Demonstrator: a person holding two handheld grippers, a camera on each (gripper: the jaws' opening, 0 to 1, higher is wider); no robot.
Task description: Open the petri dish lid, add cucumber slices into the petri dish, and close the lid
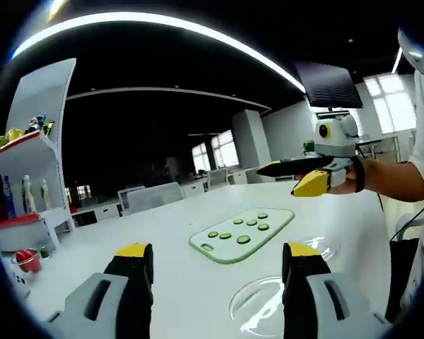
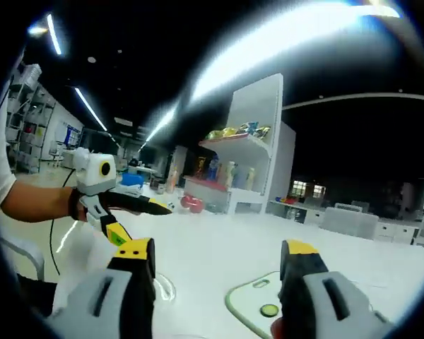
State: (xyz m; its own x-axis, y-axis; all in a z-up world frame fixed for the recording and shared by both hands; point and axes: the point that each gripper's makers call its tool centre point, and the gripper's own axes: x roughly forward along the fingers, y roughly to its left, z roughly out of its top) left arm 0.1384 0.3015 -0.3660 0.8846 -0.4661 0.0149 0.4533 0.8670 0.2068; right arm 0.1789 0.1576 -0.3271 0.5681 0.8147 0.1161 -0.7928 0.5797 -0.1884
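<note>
Left tongs (image 1: 215, 265) spread wide, gripping nothing, over the white table (image 1: 162, 219). Left gripper view catches seven cucumber slices (image 1: 244, 239) on the green board (image 1: 242, 235) mid-table and the clear petri dish (image 1: 258, 307) nearer. Right tongs (image 2: 215, 261) wide and bare; the right gripper view adds a shelf unit (image 2: 247, 162).

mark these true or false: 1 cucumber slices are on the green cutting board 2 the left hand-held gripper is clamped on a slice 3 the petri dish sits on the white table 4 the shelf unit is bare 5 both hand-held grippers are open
1. True: the cucumber slices lie on the green cutting board.
2. False: the left hand-held gripper is open and holds nothing.
3. True: the clear petri dish rests on the white table, near the board.
4. False: the white shelf unit holds bottles and packets.
5. True: the right hand-held gripper is open too.
</note>
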